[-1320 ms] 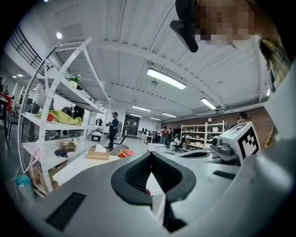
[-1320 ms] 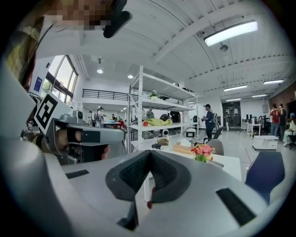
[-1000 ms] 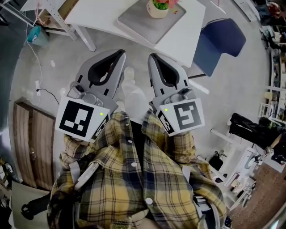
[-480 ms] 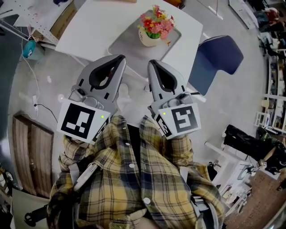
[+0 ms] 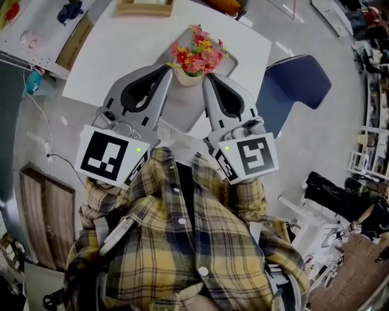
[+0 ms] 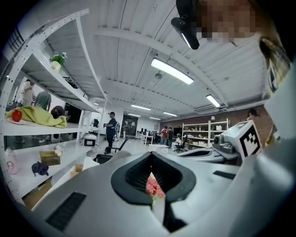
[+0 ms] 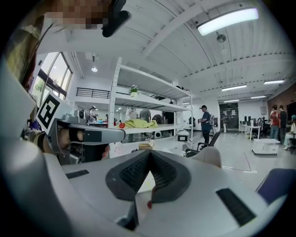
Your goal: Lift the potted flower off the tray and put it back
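The potted flower (image 5: 193, 56), red, pink and yellow blooms in a cream pot, stands on a grey tray (image 5: 181, 108) on the white table (image 5: 115, 58). In the head view my left gripper (image 5: 165, 71) and right gripper (image 5: 208, 79) reach over the table's near edge, their tips on either side of the pot. Both are shut with nothing between the jaws. The left gripper view shows the left gripper (image 6: 151, 156) with the pink blooms (image 6: 153, 187) small below its closed tips. In the right gripper view the right gripper (image 7: 149, 153) points past the table; no flower shows there.
A blue chair (image 5: 297, 78) stands right of the table. A wooden frame (image 5: 144, 7) lies at the table's far edge. White shelving (image 6: 44, 127) with a green cloth and a red fruit runs along the left. People (image 6: 110, 132) stand far off in the room.
The table, tray and flower have slid down the head view towards me. Both shut grippers, earlier over the floor, now reach over the table on either side of the pot.
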`<state>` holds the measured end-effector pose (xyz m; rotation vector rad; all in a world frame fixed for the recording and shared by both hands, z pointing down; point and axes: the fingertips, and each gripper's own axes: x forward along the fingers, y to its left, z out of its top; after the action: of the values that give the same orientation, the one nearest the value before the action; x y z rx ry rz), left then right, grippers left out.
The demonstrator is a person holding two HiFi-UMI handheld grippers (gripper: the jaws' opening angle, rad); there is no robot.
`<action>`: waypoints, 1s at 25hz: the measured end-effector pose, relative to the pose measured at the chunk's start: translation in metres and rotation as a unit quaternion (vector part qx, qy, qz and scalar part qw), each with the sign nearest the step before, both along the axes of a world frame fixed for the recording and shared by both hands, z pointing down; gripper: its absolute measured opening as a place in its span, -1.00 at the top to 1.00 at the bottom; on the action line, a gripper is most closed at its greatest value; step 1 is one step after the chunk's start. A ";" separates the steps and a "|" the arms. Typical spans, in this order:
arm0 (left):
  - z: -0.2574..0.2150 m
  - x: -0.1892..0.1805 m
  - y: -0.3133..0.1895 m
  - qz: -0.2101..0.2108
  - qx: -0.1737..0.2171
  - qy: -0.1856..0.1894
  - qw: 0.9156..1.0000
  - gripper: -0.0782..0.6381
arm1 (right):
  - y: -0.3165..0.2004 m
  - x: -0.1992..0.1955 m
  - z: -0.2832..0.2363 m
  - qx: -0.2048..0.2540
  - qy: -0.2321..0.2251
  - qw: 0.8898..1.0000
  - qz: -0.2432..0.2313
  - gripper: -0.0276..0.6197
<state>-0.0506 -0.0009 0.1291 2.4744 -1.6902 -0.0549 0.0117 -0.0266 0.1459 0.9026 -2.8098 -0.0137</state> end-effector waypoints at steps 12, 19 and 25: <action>0.001 0.013 -0.043 0.034 -0.009 -0.008 0.999 0.76 | -0.035 0.019 0.003 -0.010 -0.004 0.999 0.037 0.92; 0.003 0.011 -0.063 0.077 -0.013 -0.010 0.997 0.76 | -0.049 0.020 0.000 -0.013 -0.011 0.996 0.083 0.92; 0.013 -0.001 -0.083 0.098 -0.025 -0.008 0.995 0.76 | -0.061 0.014 0.006 -0.018 -0.011 0.993 0.115 0.92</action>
<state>-0.0515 -0.0840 0.1420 2.5953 -1.4272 0.0279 0.0260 -0.0878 0.1519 1.2174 -2.6992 0.0804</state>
